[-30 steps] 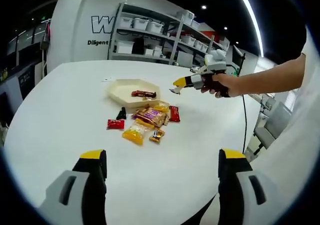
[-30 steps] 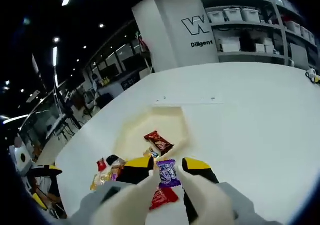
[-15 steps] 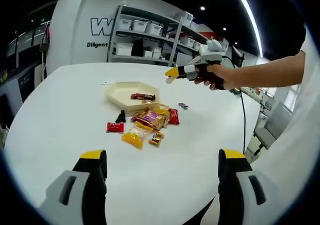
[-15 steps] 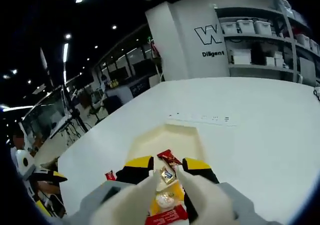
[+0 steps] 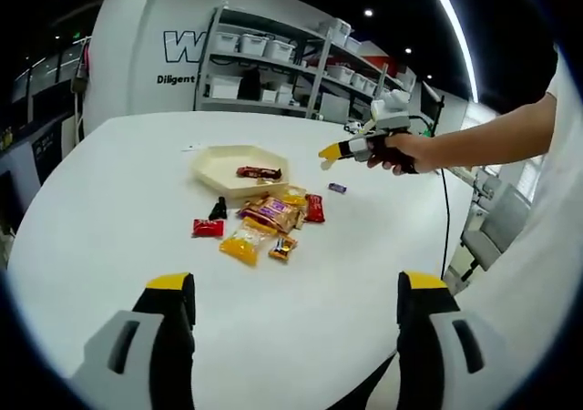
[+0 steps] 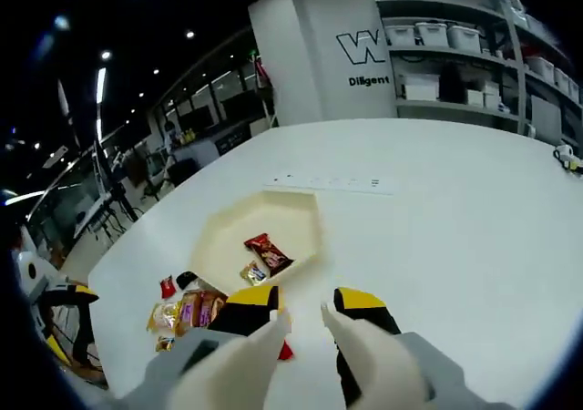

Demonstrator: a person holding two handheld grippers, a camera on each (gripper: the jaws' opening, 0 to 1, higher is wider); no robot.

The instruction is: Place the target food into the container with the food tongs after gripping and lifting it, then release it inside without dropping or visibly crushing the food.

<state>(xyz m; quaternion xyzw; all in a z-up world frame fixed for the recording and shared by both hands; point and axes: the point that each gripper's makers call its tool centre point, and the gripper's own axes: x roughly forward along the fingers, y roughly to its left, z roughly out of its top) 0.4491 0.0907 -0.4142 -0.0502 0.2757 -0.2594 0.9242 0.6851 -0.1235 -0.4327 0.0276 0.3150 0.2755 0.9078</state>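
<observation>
Since 1 s ago the purple candy [image 5: 337, 188] has left my right tongs [image 6: 303, 317]: it now lies on the table [image 5: 109, 200], outside the tray [image 5: 239, 158], at 3 o'clock of it and just past the snack pile [image 5: 270, 217]. R tongs are apart w/ nothing between, hovering by the tray's near edge. Tray holds a red bar [image 6: 266, 252] and a small gold candy [image 6: 252, 272]. L tongs [image 5: 296, 319] are wide apart, low over bare table.

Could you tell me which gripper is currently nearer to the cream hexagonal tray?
Right. The right gripper hovers just beside the tray, while the left gripper is held back at the near table edge.
</observation>
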